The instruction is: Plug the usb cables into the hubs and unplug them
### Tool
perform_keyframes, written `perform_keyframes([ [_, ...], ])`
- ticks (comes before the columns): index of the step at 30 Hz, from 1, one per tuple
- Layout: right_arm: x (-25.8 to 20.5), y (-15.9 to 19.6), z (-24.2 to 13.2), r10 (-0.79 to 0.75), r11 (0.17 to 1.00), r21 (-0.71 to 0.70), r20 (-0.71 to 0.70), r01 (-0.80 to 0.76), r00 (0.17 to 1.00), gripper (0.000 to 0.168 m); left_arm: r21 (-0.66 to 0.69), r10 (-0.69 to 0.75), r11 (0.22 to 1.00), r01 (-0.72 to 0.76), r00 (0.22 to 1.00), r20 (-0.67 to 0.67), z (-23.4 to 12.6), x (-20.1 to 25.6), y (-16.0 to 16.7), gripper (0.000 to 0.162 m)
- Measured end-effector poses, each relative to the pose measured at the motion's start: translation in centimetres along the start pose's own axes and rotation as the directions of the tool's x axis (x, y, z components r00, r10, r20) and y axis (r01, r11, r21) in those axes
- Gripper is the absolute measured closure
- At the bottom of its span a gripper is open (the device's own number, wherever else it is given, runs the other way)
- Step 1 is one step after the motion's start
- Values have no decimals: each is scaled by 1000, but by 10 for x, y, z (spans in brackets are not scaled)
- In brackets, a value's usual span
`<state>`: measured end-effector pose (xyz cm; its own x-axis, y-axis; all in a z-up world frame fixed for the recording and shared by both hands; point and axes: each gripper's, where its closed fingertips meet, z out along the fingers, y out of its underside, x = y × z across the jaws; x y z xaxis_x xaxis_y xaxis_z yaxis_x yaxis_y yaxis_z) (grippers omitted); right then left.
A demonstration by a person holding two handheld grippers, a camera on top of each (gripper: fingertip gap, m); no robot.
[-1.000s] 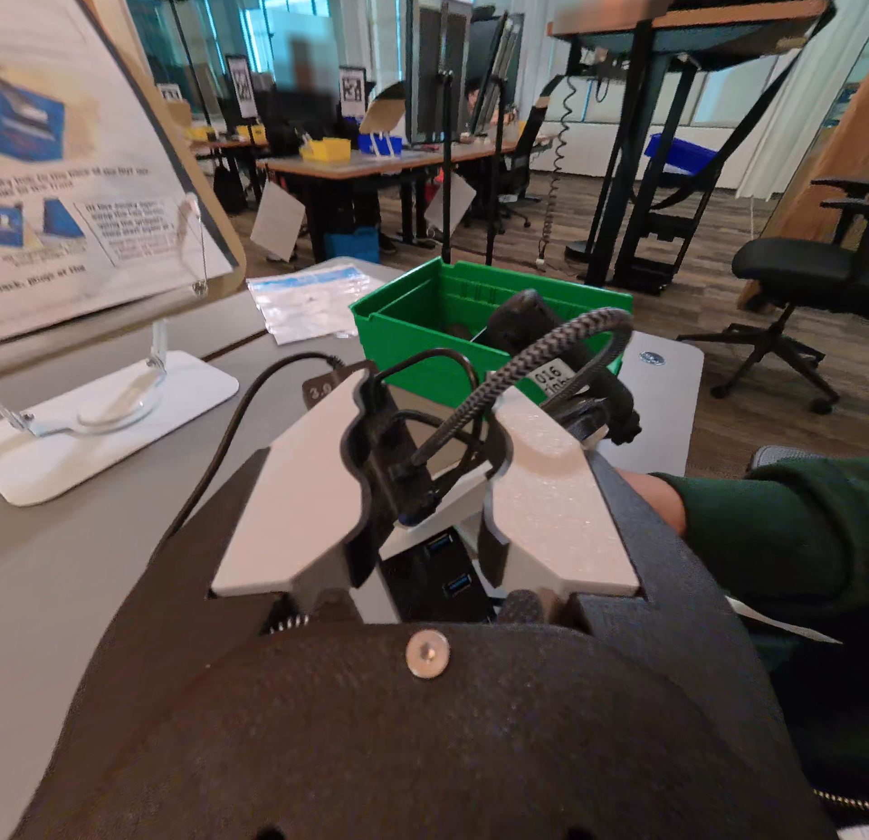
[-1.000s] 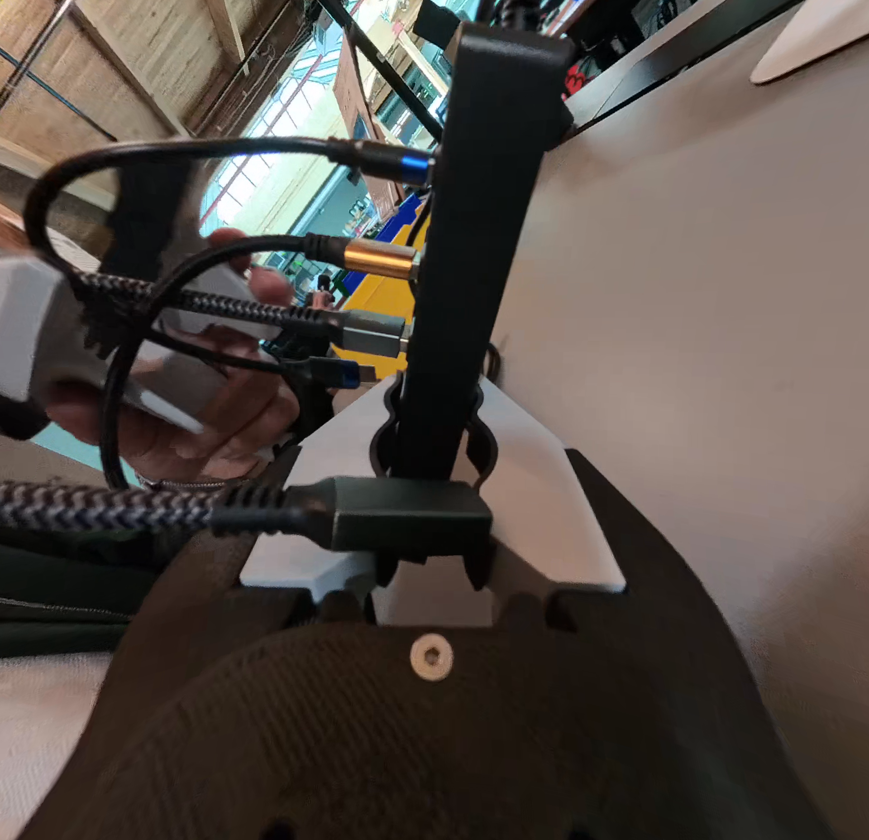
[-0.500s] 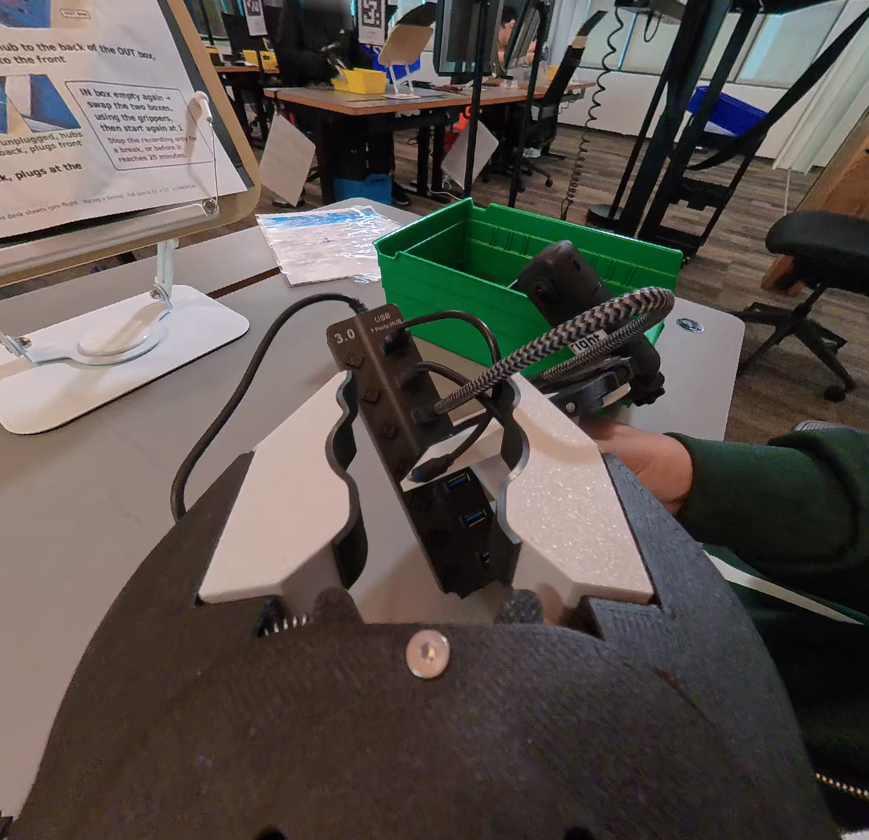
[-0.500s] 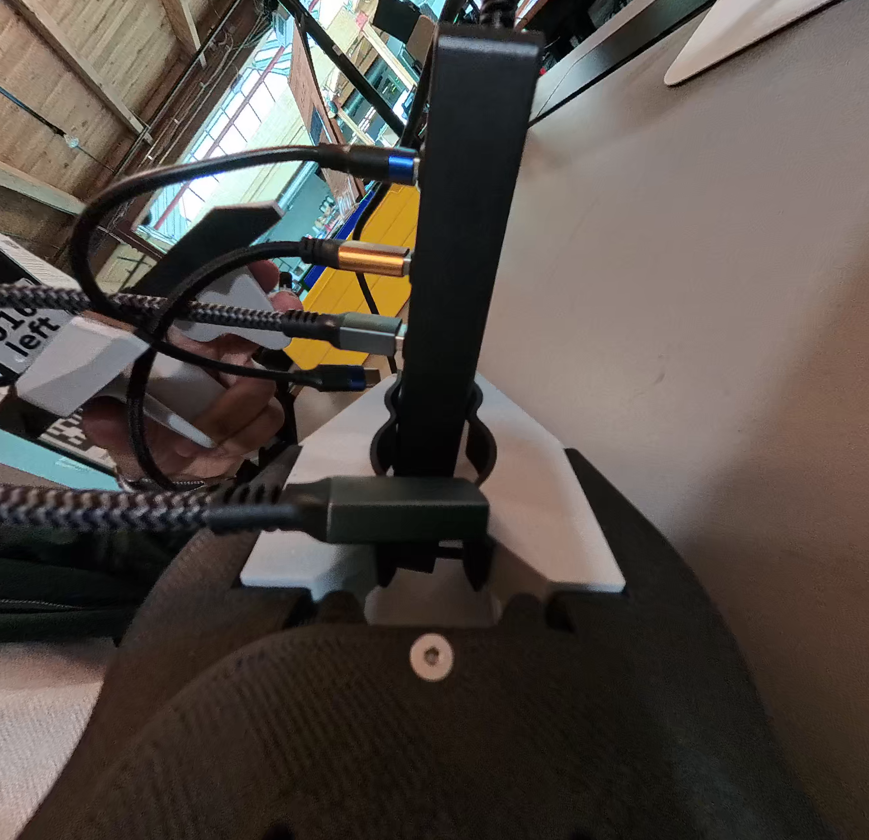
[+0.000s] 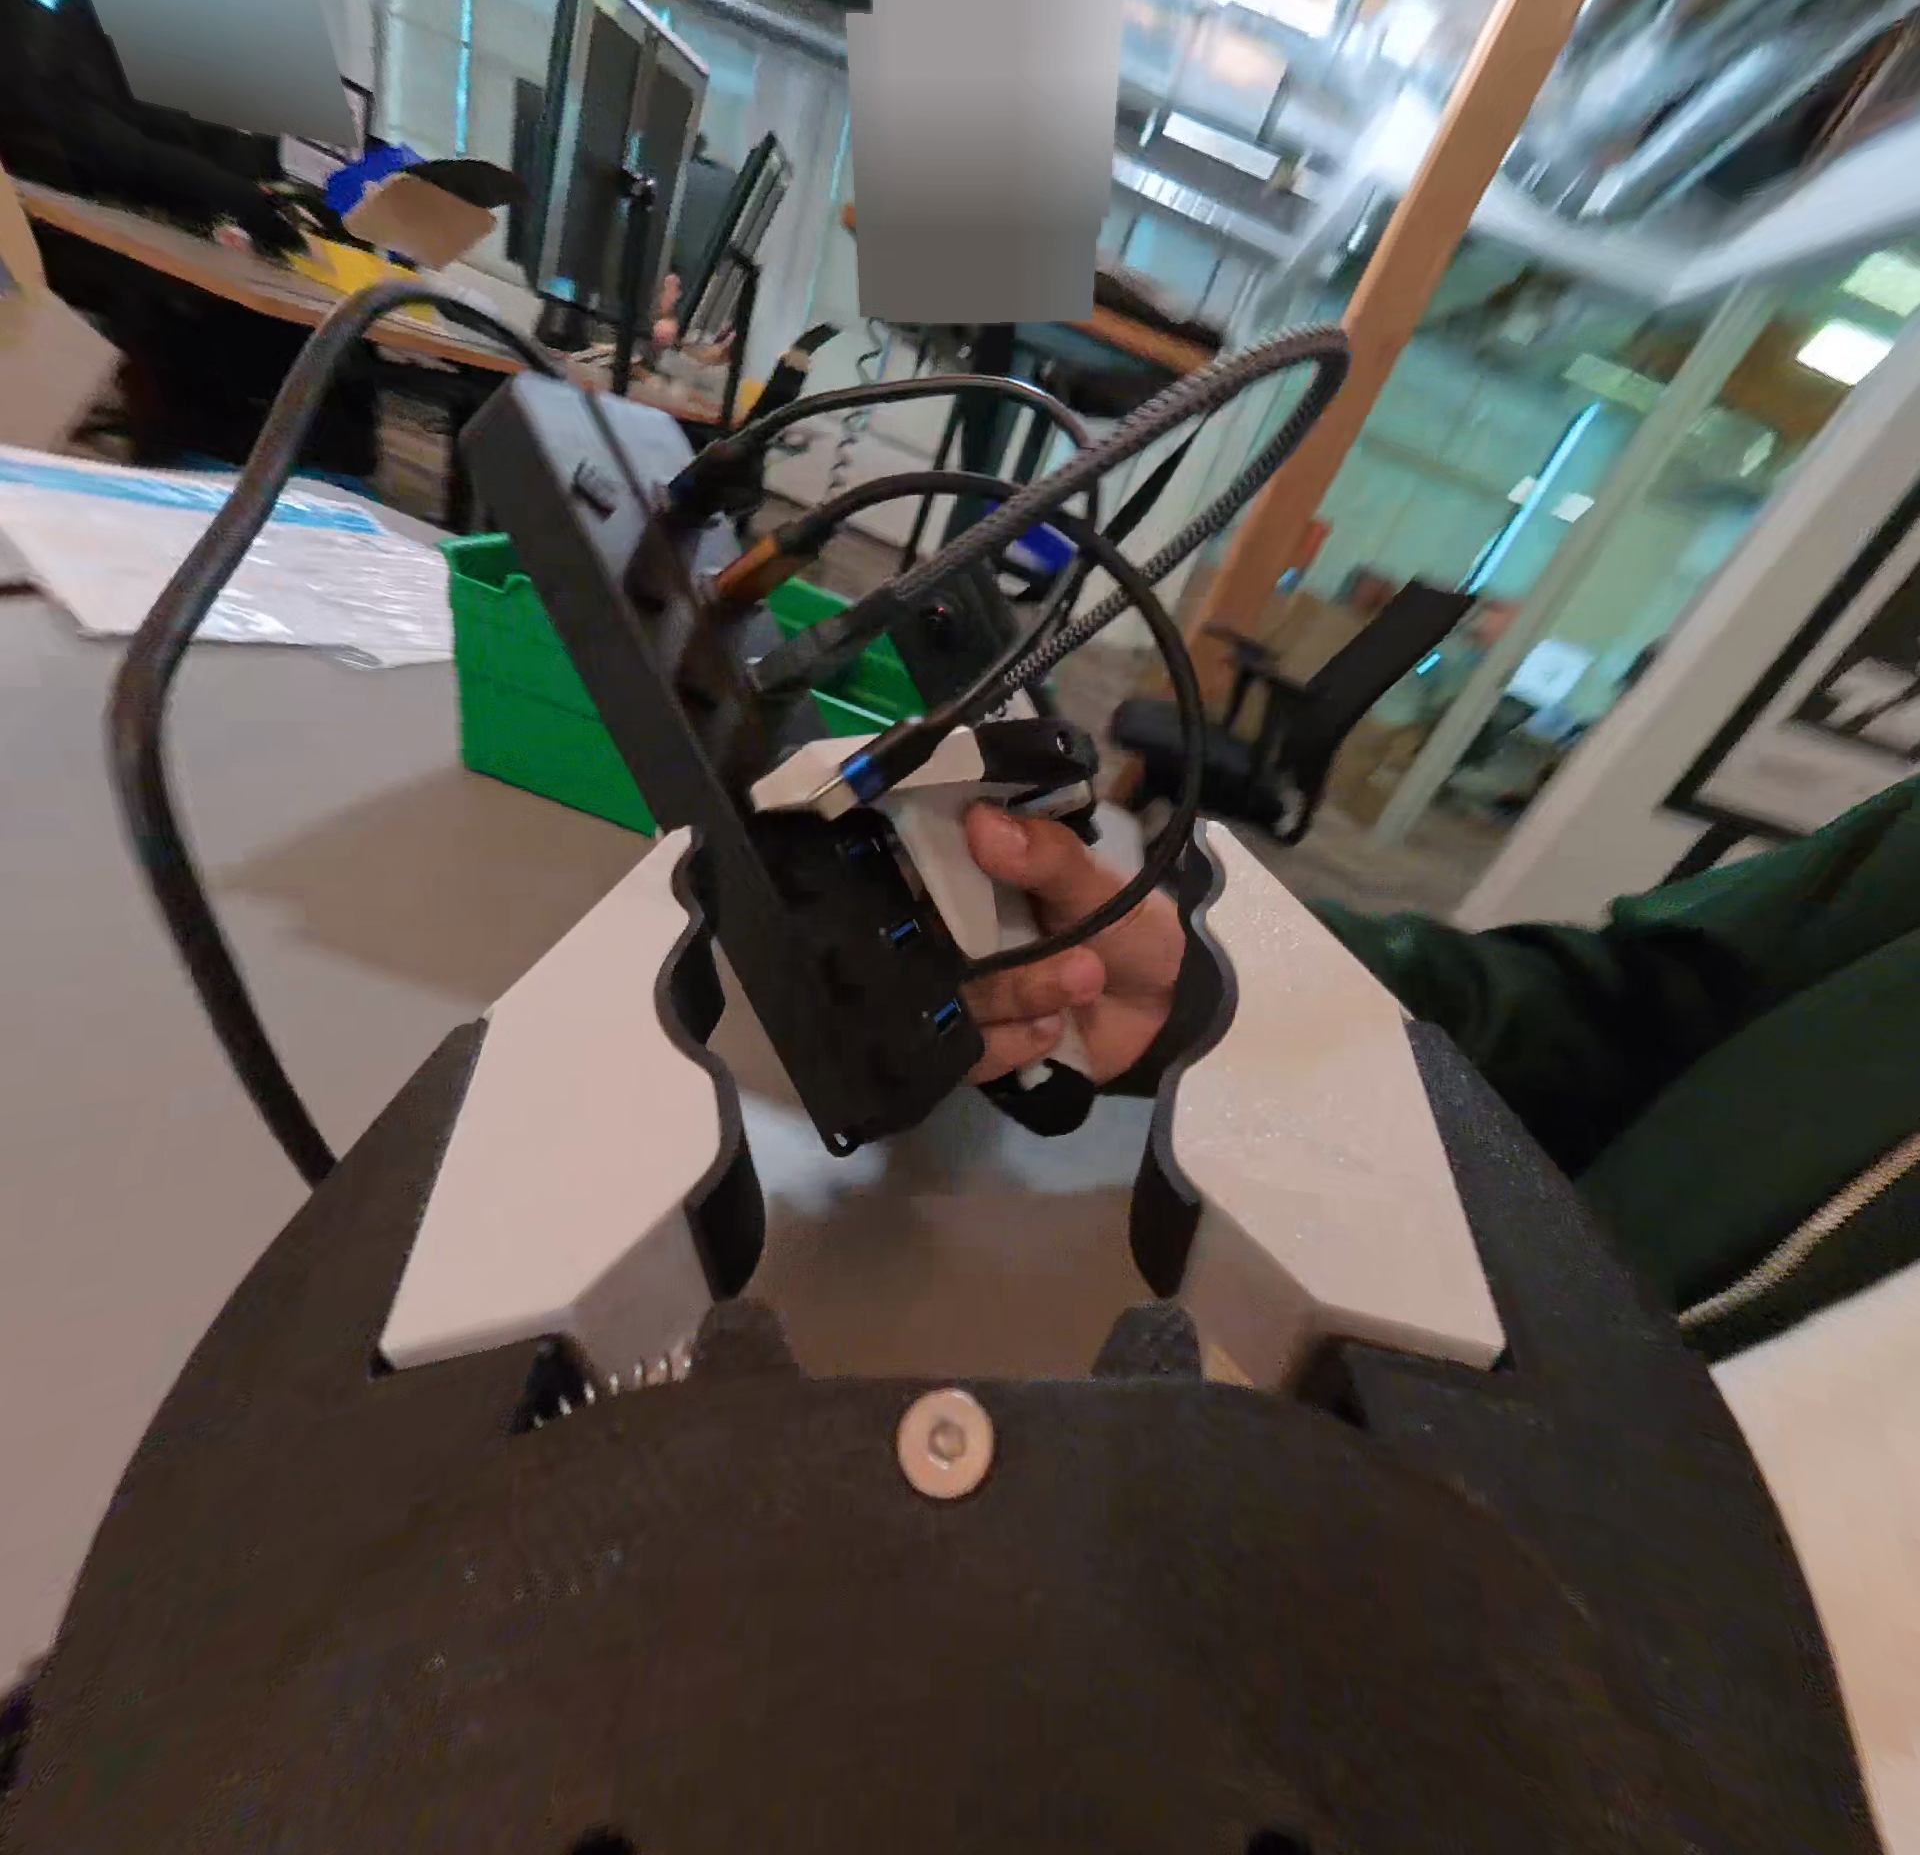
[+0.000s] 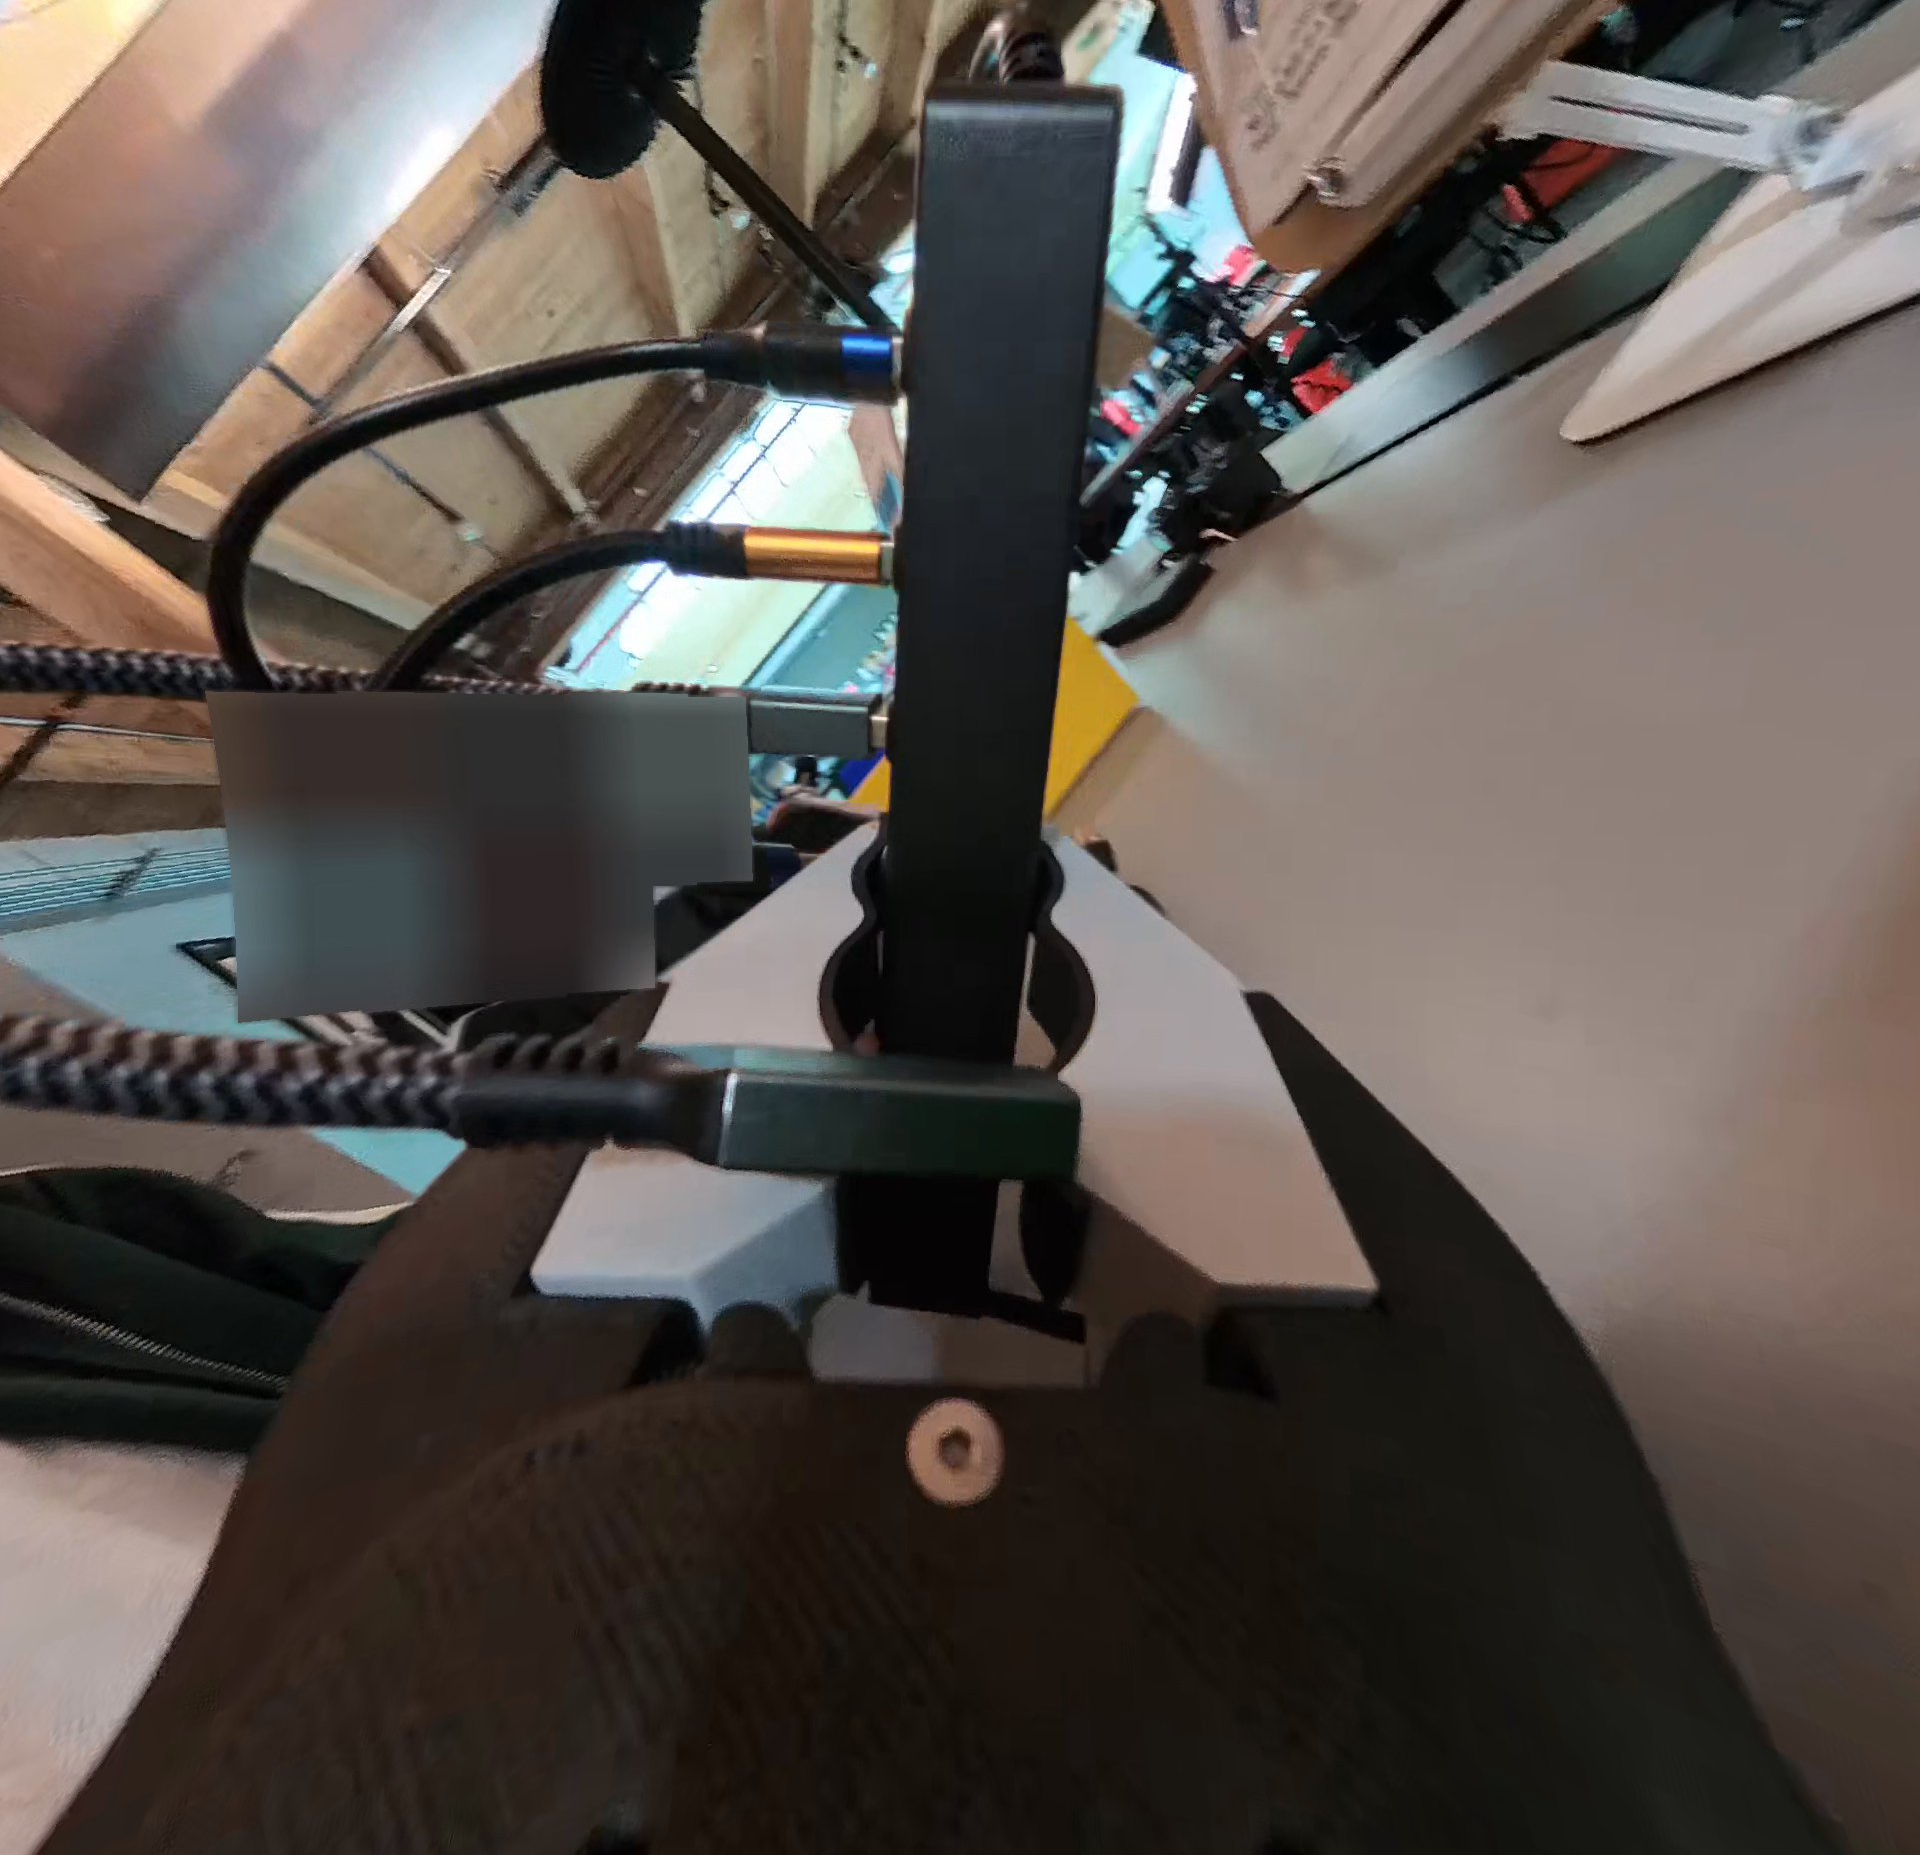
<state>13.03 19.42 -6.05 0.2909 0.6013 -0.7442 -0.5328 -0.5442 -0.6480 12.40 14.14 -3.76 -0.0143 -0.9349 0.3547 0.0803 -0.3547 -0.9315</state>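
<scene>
My left claw [image 5: 951,1057] stands wide apart in the lower half of its view, its white, faintly grainy fingers [image 5: 582,1130] with wavy black inner edges holding nothing. Between and beyond them, in the centre of the frame, the hub [image 5: 717,797] rises tilted, a long matte black plastic bar with blue-tongued ports along its right face. My right claw [image 5: 914,797] shows there as a white wedge at the hub's lower part, with my hand [image 5: 1081,964] wrapped round its grip. Several cables loop off the hub's right side: smooth black rubber cords [image 5: 935,397] and a woven, speckled braided cable [image 5: 1174,413] arching toward the upper right. A loose plug with a blue band [image 5: 883,771] lies against the right claw, near the ports. The hub's own thick black lead [image 5: 166,787] curves down the left of the frame over the smooth grey table [image 5: 312,922]. Behind the hub sits a green plastic bin [image 5: 520,683].

In the right wrist view my right claw [image 6: 951,974] is clamped on the hub [image 6: 997,558], which stands upright through the frame's centre. On the hub's left side are a blue-ringed plug [image 6: 831,356], a gold metal plug [image 6: 800,553] and a grey metal plug [image 6: 816,725]. A dark rectangular plug [image 6: 894,1119] on a braided cord [image 6: 229,1083] crosses just in front of the fingers.
</scene>
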Motion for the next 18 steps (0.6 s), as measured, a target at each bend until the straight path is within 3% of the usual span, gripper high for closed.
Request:
perform_keyframes([
  [2, -13, 0, 3, -4, 1000, -1, 70, 4, 998, 145, 56, -105, 993, 108, 993, -53, -7, -4, -5, 73],
  [5, -32, 6, 6, -14, 999, -29, 180, 20, 984, 146, 162, -229, 956, 243, 968, -100, -22, -18, -18, 88],
  [10, -66, 29, 12, -3, 989, -136, 349, 53, 937, 145, 197, -435, 844, 498, 852, -292, -41, -29, -32, 94],
  [15, -96, 53, 13, 179, 964, -262, 516, -44, 838, 145, 88, -423, 872, 481, 832, -360, -34, -9, -19, 90],
  [18, -103, 63, 13, 262, 940, -330, 541, -85, 799, 145, 61, -435, 864, 500, 801, -412, -33, 0, -18, 89],
])
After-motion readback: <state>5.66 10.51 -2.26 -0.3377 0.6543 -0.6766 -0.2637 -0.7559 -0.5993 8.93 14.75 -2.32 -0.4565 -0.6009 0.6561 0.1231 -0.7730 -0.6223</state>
